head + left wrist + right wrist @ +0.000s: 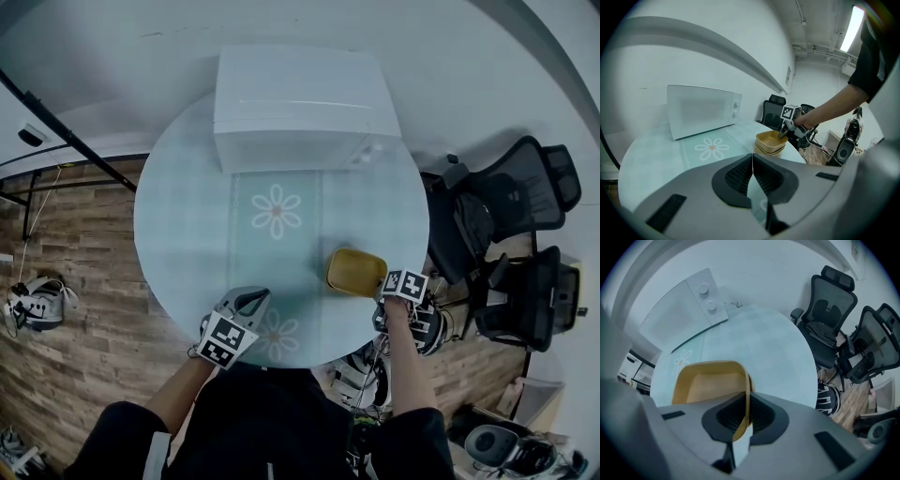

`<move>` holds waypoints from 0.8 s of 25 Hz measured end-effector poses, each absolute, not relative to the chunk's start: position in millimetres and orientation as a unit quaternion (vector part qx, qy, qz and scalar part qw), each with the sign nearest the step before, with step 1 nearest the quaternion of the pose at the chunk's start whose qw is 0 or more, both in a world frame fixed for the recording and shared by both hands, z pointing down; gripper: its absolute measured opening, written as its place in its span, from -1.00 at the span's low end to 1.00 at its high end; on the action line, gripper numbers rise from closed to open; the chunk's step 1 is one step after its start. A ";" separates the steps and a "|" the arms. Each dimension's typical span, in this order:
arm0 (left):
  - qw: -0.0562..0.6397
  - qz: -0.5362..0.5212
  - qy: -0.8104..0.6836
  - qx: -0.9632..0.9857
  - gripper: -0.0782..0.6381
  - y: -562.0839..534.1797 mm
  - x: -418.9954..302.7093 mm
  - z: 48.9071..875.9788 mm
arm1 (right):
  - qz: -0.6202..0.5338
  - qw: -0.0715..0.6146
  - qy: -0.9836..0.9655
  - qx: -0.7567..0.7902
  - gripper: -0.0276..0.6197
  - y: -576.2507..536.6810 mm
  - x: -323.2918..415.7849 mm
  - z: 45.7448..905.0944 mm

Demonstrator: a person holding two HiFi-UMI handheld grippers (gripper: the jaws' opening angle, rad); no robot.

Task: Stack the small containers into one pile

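Note:
Small yellow containers (356,271) sit nested in a pile near the right edge of the round table (187,234). My right gripper (384,286) points steeply down and is shut on the right rim of the top container (710,383), whose wall runs between the jaws. From the left gripper view the pile (771,143) shows at least two nested rims, with the right gripper (787,132) at its far side. My left gripper (251,298) hovers over the table's near edge, shut with nothing in it (752,159).
A white microwave (300,108) stands at the back of the table. Black office chairs (506,216) crowd the right side beyond the table edge. A daisy-print runner (277,211) crosses the table's middle. Wooden floor lies to the left.

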State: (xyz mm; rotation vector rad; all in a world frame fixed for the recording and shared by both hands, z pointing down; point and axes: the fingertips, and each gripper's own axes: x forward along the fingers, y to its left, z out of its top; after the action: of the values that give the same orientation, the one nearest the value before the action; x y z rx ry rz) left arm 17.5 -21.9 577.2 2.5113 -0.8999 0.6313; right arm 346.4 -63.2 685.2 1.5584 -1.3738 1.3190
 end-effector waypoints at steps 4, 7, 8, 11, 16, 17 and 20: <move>0.200 0.229 -0.321 0.897 -0.74 -20.2 16.7 578.8 | 0.510 0.329 -0.526 0.596 -0.83 -62.2 345.1 689.4; 0.200 0.233 -0.320 0.896 -0.74 -18.5 15.7 580.8 | 0.512 0.325 -0.528 0.594 -0.83 -60.6 343.9 692.5; 0.201 0.234 -0.319 0.896 -0.74 -18.1 15.3 581.3 | 0.511 0.325 -0.530 0.593 -0.83 -60.1 343.5 693.3; 0.200 0.236 -0.318 0.896 -0.74 -18.5 13.9 582.1 | 0.511 0.317 -0.538 0.591 -0.82 -59.7 341.5 693.8; 0.198 0.238 -0.315 0.897 -0.74 -18.7 14.6 581.9 | 0.510 0.303 -0.548 0.590 -0.82 -59.0 341.7 691.0; 0.197 0.238 -0.314 0.898 -0.74 -18.5 14.8 581.7 | 0.509 0.301 -0.551 0.589 -0.82 -58.9 342.0 689.6; 0.197 0.239 -0.312 0.898 -0.74 -17.5 15.1 582.2 | 0.505 0.296 -0.554 0.592 -0.82 -57.4 343.7 686.7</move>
State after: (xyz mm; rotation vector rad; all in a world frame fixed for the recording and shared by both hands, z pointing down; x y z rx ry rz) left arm 15.1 -17.5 582.2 2.5155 -0.8742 0.6689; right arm 343.7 -57.4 686.7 1.5752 -1.4741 1.3436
